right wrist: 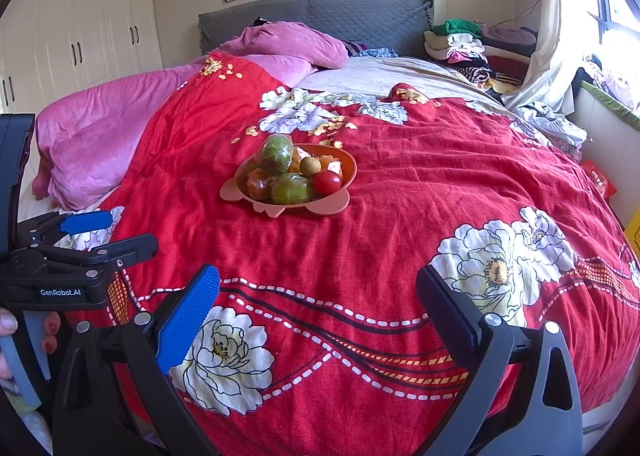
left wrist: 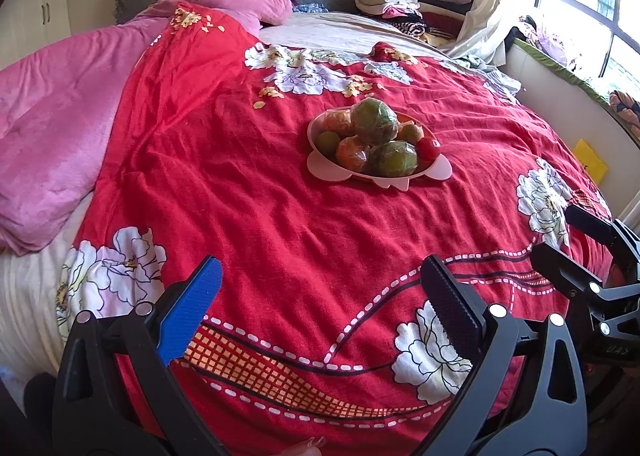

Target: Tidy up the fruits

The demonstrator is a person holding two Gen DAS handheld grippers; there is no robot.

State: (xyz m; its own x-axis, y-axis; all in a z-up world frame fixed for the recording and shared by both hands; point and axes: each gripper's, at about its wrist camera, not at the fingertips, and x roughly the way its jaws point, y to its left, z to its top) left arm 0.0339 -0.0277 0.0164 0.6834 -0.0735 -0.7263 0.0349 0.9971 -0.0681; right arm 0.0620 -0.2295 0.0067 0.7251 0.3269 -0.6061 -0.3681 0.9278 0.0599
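Sitting in the middle of the frame, the pink plate rests on the red bed cover, and all the fruit is heaped on it. There are two big green fruits in clear wrap, some orange ones in wrap, a small brown one and a red tomato. No fruit lies loose on the bed.

The left claw is at the bottom of its frame, spread wide, with nothing in it. The right claw is the same: wide and empty, low in its frame. Both are well apart from the plate.

This fits two stages. The fruit may be all gathered and the job done, or the heap may be waiting to be sorted out. The pictures cannot tell which, so no sure next move can be named. Any reach to the plate would need care, since the heap is tall and the round fruit could roll off on the soft bed.

White writing on the left claw's body, seen at the left of the right view, reads "GenRobot.AI". Letters at the right edge of the left view are too blurry to read.
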